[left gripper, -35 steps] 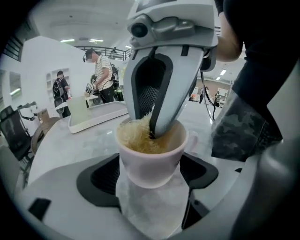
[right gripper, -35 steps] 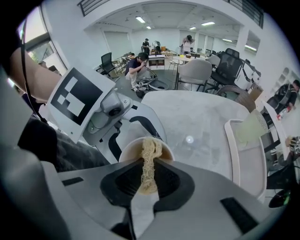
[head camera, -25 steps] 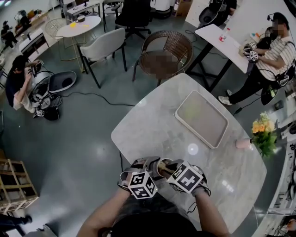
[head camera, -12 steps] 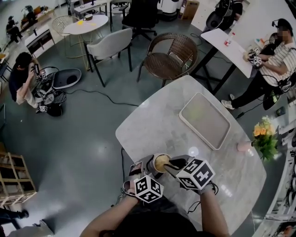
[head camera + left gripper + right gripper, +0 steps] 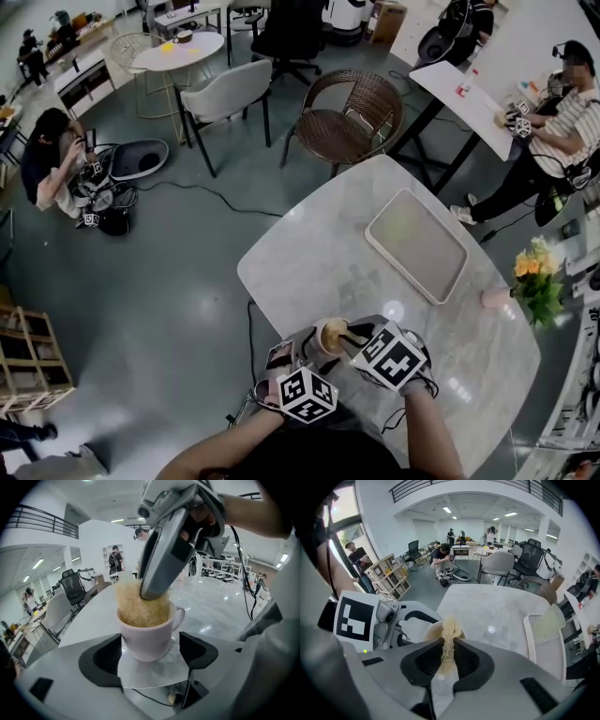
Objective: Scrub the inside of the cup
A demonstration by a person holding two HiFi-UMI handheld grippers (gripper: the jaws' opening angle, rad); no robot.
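Both grippers had drawn nearer me since the earlier frame: my left gripper [image 5: 150,654] clasped the white cup [image 5: 149,637] over the marble table's [image 5: 319,253] near edge, and my right gripper [image 5: 449,657] pinched the fibre scrubber [image 5: 449,632] down inside it. Scrubbing seemed under way but unfinished; beyond stood a tray [image 5: 417,244] and a wicker chair [image 5: 352,112] in an open office.

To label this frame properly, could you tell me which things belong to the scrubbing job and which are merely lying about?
In the job: cup, held in the left gripper; fibrous scrubber, pinched by the right gripper and pushed into the cup.

Lying about: tray on the table; flowers at the table's edge; wicker chair beyond.
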